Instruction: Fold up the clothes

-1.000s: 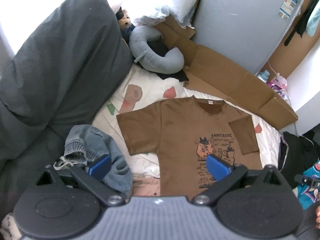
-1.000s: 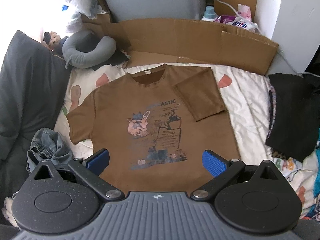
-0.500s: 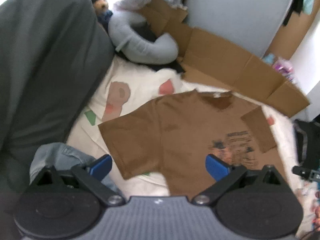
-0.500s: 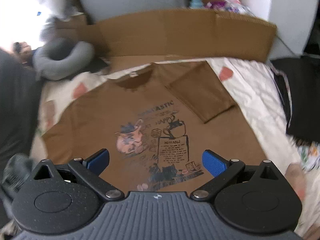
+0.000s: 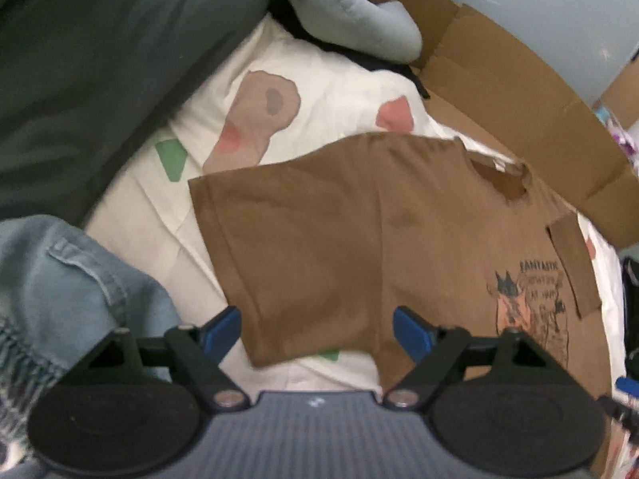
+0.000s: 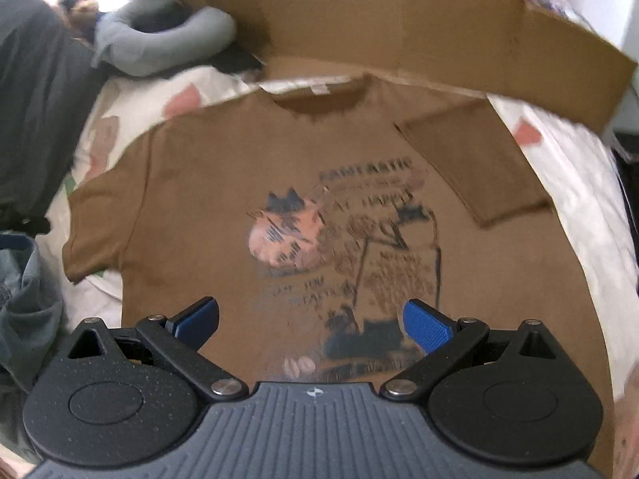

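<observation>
A brown T-shirt (image 5: 359, 231) (image 6: 223, 167) with a cat print lies flat, front up, on a white patterned bedsheet (image 5: 319, 88). Its right sleeve (image 6: 471, 167) is folded in over the chest; its left sleeve (image 5: 255, 247) lies spread out. My left gripper (image 5: 317, 333) hovers open just above the lower edge of the left sleeve, nothing between its blue pads. My right gripper (image 6: 311, 321) is open over the lower part of the print, near the hem, holding nothing.
A denim garment (image 5: 60, 279) is bunched at the left. A dark grey duvet (image 5: 100, 60) rises along the left side. A grey neck pillow (image 6: 167, 40) and flattened cardboard (image 6: 399, 28) lie beyond the collar. Dark clothing (image 5: 631, 279) sits at the right edge.
Both grippers have dropped forward and closer to the shirt. The left one swung left toward the spread sleeve. Both stay open; the shirt has not moved.
</observation>
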{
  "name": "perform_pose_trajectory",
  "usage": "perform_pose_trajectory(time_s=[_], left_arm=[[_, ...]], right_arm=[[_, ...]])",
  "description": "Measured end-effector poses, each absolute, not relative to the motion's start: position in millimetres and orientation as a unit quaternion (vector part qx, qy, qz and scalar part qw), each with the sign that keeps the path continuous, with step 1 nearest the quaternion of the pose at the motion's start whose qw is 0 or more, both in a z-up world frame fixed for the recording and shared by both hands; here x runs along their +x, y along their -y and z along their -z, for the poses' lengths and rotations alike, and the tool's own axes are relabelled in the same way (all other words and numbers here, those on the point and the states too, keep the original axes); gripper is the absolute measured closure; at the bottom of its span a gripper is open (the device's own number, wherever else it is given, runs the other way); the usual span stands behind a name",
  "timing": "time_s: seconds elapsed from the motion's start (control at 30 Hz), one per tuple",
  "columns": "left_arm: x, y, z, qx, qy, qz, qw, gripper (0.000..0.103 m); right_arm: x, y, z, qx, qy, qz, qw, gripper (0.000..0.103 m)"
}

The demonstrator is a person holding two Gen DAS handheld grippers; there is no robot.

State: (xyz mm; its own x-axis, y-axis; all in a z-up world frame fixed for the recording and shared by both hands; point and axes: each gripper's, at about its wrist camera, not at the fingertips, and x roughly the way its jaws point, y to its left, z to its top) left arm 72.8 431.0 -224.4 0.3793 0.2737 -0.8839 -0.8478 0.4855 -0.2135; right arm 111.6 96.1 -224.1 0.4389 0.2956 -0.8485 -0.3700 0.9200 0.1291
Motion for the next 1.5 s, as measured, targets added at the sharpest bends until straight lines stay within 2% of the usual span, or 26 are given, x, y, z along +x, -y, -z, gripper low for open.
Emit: perform_pose_trajectory(time_s=[0.27, 0.43, 0.47, 0.63, 0.93, 1.03, 1.5], left_arm=[[66, -433, 232, -0.34, -0.415, -0.402, 0.742, 0.024], [54, -441, 242, -0.375, -0.417, -0.411, 0.718, 0.051], [54, -442, 244, -0.378, -0.419, -0.41, 0.716, 0.053], [51, -443, 265, -0.406, -0.424, -0.41, 0.698, 0.054], [49, -434, 290, -0.387, -0.444, -0.425, 0.687, 0.066], [51, -431, 299, -0.383, -0.45, -0.423, 0.687, 0.066], [29, -433, 305, -0.453, -0.373, -0.43, 0.686, 0.068]], right_arm=[[118, -113, 241, -0.041, -0.473, -0.245, 0.845, 0.002], [117, -125, 245, -0.026, -0.477, -0.257, 0.84, 0.002], [116, -127, 245, -0.025, -0.476, -0.262, 0.839, 0.002], [109, -134, 247, -0.03, -0.482, -0.274, 0.832, 0.002], [100, -141, 257, -0.027, -0.498, -0.279, 0.821, 0.002], [96, -143, 257, -0.028, -0.501, -0.283, 0.817, 0.002], [92, -161, 264, -0.045, -0.498, -0.302, 0.812, 0.002]])
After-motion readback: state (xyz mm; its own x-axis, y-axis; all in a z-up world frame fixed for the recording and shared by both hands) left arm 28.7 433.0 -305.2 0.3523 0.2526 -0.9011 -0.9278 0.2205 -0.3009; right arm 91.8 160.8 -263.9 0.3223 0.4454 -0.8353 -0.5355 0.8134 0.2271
